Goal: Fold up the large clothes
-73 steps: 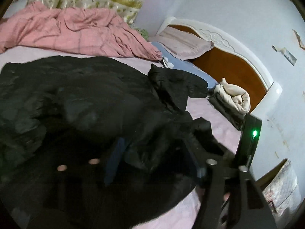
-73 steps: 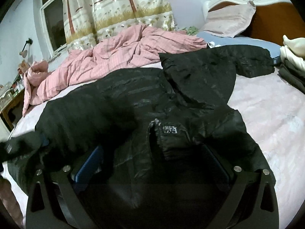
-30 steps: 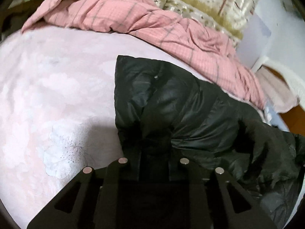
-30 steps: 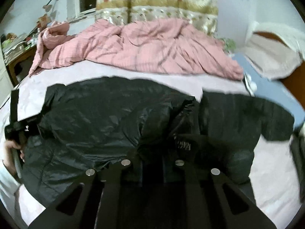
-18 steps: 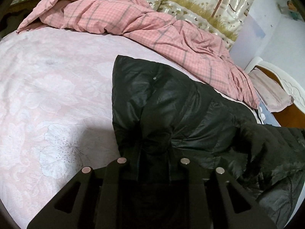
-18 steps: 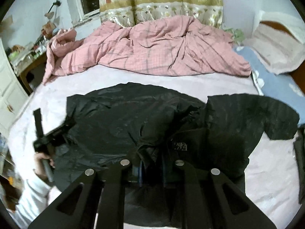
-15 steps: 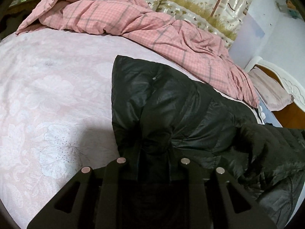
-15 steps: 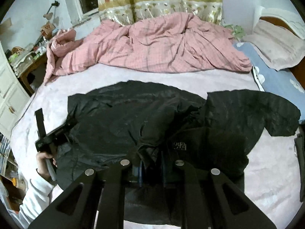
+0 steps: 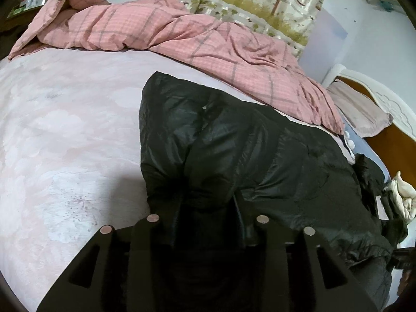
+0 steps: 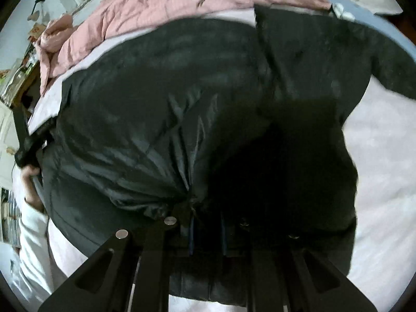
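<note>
Jacket (image 9: 247, 156) is lying spread on the bed (image 9: 65, 130), black, below the pink quilt (image 9: 182, 33). In the left wrist view the left gripper (image 9: 208, 202) has just been opening its fingers, with jacket hem between them, so it is probably letting go. In the right wrist view the right gripper (image 10: 205, 221) is coming down closer, its fingers nearly closed and pinching a jacket fold, likely laying it down.

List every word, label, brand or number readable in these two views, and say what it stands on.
None can be read.
black jacket: no label shows on it in either view.
Shelf clutter at the left edge of the right wrist view: too small and blurred to read.
</note>
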`<state>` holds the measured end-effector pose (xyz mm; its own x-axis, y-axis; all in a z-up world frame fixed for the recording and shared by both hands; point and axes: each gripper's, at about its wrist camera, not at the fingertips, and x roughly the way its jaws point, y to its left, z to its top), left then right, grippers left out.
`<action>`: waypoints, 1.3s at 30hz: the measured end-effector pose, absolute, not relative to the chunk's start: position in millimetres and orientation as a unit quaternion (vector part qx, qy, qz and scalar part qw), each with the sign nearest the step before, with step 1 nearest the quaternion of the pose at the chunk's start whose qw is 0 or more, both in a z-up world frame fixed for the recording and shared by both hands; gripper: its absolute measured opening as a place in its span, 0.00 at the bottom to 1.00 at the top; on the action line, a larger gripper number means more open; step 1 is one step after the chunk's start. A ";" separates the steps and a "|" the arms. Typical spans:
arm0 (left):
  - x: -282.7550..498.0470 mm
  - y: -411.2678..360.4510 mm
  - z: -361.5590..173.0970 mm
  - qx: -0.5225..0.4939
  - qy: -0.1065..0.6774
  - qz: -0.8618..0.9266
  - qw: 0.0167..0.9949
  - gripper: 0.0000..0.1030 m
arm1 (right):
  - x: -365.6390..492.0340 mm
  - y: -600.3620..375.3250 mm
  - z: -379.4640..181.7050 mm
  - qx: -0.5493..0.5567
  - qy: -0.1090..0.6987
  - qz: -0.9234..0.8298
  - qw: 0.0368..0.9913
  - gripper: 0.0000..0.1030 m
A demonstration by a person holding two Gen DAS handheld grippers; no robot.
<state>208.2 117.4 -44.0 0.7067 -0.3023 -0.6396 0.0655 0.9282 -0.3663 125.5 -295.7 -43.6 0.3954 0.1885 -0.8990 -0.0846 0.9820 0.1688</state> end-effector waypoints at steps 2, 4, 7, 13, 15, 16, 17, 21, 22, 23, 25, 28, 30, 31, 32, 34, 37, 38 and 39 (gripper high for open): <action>208.7 116.0 -43.9 -0.156 0.370 -0.099 0.910 0.31 | 120.7 -292.4 -33.8 0.022 0.528 0.072 0.846 0.15; 208.4 115.0 -43.4 -0.153 0.369 -0.097 0.912 0.31 | 116.6 -287.2 -15.4 -0.013 0.501 0.051 0.864 0.15; 208.9 113.6 -43.4 -0.146 0.372 -0.088 0.913 0.31 | 111.9 -279.2 17.1 -0.063 0.454 0.035 0.888 0.15; 207.5 111.9 -42.0 -0.132 0.369 -0.060 0.918 0.24 | 134.6 -279.1 46.0 -0.064 0.441 0.030 0.895 0.16; 205.4 115.4 -41.6 -0.137 0.364 -0.050 0.920 0.21 | 147.4 -278.3 46.1 -0.064 0.436 0.029 0.897 0.14; 203.4 117.9 -40.5 -0.140 0.358 -0.041 0.922 0.20 | 152.5 -274.2 52.3 -0.081 0.408 0.023 0.909 0.10; 200.6 120.0 -39.3 -0.142 0.350 -0.031 0.925 0.19 | 152.9 -267.2 53.0 -0.094 0.389 0.018 0.916 0.08; 190.1 124.9 -32.1 -0.132 0.321 0.025 0.937 0.18 | 151.2 -248.9 85.0 -0.124 0.277 0.025 0.952 0.05; 189.3 127.4 -32.0 -0.136 0.318 0.031 0.938 0.18 | 157.2 -245.0 89.7 -0.141 0.251 -0.003 0.958 0.05; 190.5 129.9 -33.3 -0.142 0.320 0.030 0.936 0.18 | 167.3 -244.3 89.0 -0.152 0.245 -0.029 0.957 0.05; 192.9 132.0 -35.9 -0.146 0.327 0.033 0.933 0.18 | 191.3 -247.8 79.9 -0.156 0.257 -0.059 0.952 0.05; 194.8 132.6 -36.8 -0.144 0.327 0.031 0.934 0.18 | 237.3 -261.0 46.7 -0.159 0.335 -0.080 0.925 0.05; 196.6 131.7 -39.0 -0.141 0.331 0.028 0.932 0.18 | 250.2 -269.1 29.9 -0.118 0.397 -0.033 0.910 0.05; 198.5 132.0 -40.4 -0.141 0.334 0.026 0.932 0.18 | 253.6 -276.6 22.0 -0.074 0.430 -0.003 0.900 0.07; 198.5 131.4 -40.3 -0.140 0.334 0.025 0.932 0.19 | 255.0 -281.7 17.1 -0.041 0.449 0.017 0.892 0.10; 198.5 130.2 -40.1 -0.139 0.334 0.025 0.932 0.24 | 251.4 -291.4 9.0 0.007 0.472 0.051 0.880 0.36; 193.9 128.7 -37.3 -0.132 0.328 0.032 0.935 0.40 | 251.9 -290.8 -2.9 -0.035 0.488 0.033 0.871 0.84; 190.3 127.8 -34.9 -0.128 0.322 0.033 0.938 0.49 | 252.0 -286.5 -9.1 -0.059 0.498 0.023 0.865 0.84; 187.8 126.5 -32.7 -0.124 0.315 0.034 0.940 0.55 | 252.6 -285.5 -13.6 -0.073 0.505 0.015 0.860 0.84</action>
